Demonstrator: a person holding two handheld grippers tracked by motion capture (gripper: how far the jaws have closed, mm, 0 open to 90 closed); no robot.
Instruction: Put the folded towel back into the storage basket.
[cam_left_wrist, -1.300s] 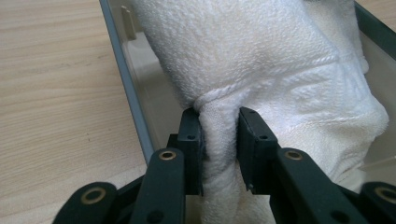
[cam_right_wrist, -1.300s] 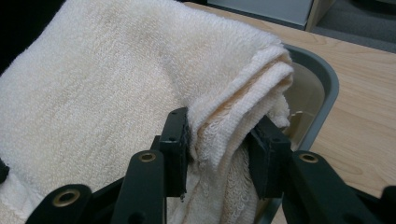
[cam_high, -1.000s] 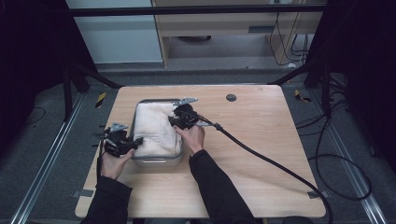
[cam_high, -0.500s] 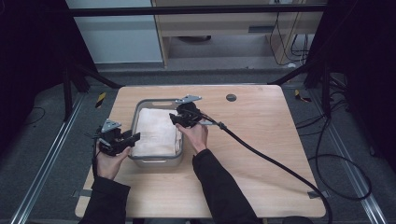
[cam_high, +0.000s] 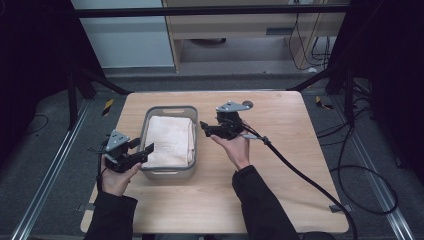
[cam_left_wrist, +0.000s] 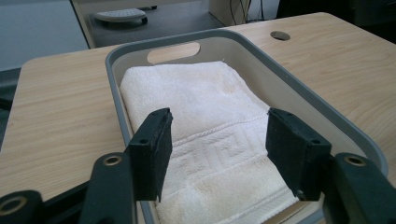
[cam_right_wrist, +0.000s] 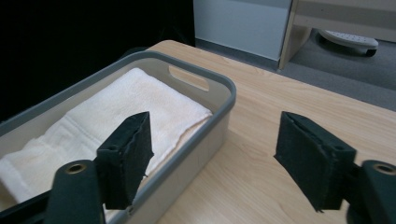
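Nearest the person, the left gripper (cam_high: 144, 148) hovers at the near left corner of the grey basket (cam_high: 145, 129), held in the left hand (cam_high: 116, 175); its jaws have just been opening and stand apart with nothing between them. In the left gripper view the two black pads (cam_left_wrist: 152, 151) frame the folded white towel (cam_left_wrist: 205, 140) from above without touching it. The towel (cam_high: 170, 141) lies flat inside the basket, filling most of its floor, a woven border band across its near end. Farther back, the right gripper (cam_high: 205, 128) is held off the basket's right wall over the bare wooden table (cam_high: 290, 150); its jaws have likewise just been opening and are empty. In the right gripper view the basket's rim (cam_right_wrist: 224, 100) and handle slot lie left of centre
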